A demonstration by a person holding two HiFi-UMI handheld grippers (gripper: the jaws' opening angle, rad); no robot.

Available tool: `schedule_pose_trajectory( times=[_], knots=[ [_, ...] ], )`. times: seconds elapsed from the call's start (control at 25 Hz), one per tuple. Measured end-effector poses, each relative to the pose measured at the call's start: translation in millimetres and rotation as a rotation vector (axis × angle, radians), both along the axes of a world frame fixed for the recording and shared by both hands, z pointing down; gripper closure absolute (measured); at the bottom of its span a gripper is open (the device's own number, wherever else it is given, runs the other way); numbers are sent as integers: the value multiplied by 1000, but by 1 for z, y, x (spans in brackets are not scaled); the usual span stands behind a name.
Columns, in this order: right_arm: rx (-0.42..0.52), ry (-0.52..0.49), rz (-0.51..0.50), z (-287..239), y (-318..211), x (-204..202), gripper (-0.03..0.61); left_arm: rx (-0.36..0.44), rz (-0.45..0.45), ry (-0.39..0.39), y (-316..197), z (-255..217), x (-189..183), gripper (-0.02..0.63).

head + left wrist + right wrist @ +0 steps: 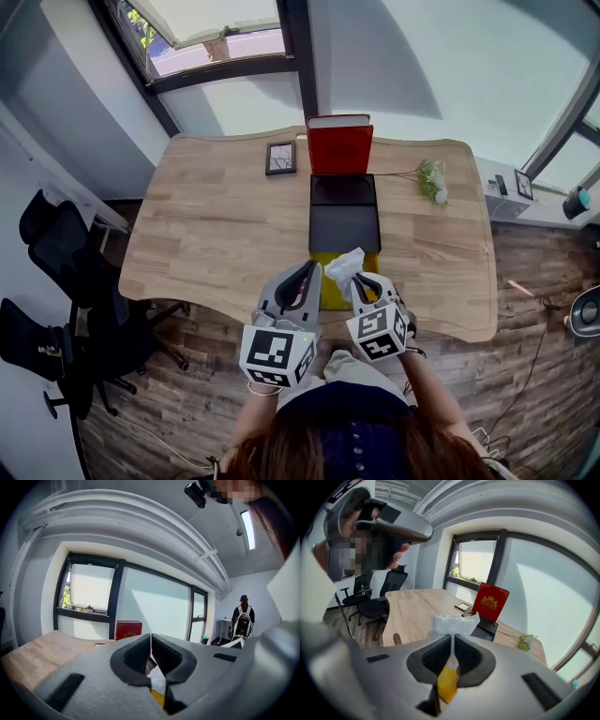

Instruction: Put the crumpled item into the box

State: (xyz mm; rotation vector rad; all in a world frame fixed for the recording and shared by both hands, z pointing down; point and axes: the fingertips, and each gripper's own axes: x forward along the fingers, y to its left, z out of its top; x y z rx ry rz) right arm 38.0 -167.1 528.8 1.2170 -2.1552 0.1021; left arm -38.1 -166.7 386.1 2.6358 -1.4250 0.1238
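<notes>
The crumpled item (345,264) is a white wad; my right gripper (364,281) is shut on it just above the table's near edge. In the right gripper view the wad (452,623) sticks out past the closed right gripper (453,641), and something yellow (446,682) shows behind the pads. That yellow thing (330,286) lies on the table between both grippers. My left gripper (306,274) sits beside it to the left; in its own view the left gripper (150,641) is shut tip to tip. The black box (343,225) stands open beyond, its red lid (339,145) upright.
A wooden table (216,225) holds a small framed picture (280,157) left of the lid and a flower sprig (431,180) to the right. Black office chairs (56,281) stand at the left. A person (242,620) stands far off by the window.
</notes>
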Motion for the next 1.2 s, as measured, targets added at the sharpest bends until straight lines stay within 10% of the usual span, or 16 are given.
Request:
schedule_pose_trajectory(
  times=[1.2],
  knots=[
    [-272, 164, -161, 128, -27, -21, 540, -86, -74, -13, -29, 27, -11, 584]
  ],
)
